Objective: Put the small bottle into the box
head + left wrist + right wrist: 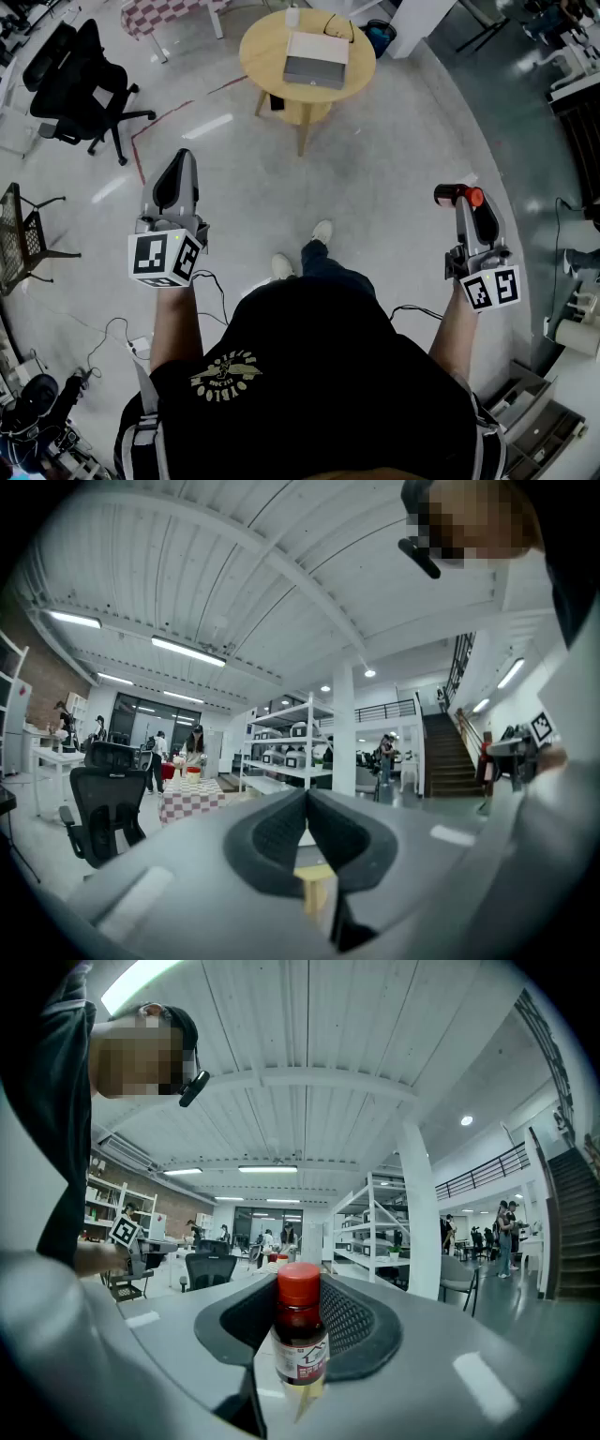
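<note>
Table (265, 52) with the box (316, 59) on it stands well ahead of both claws. The right claw (461, 208) pinches the small bottle (301, 1321) upright between its jaws. The left claw (307, 808) is pressed together, empty. Grasping looks done; carrying and placing remain.

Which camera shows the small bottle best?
The right gripper view: the small bottle stands upright between the right gripper's jaws, with its red cap and label plain to see. The head view shows it only as a tiny red-capped shape at that gripper's tip. In the left gripper view it cannot be made out.
</note>
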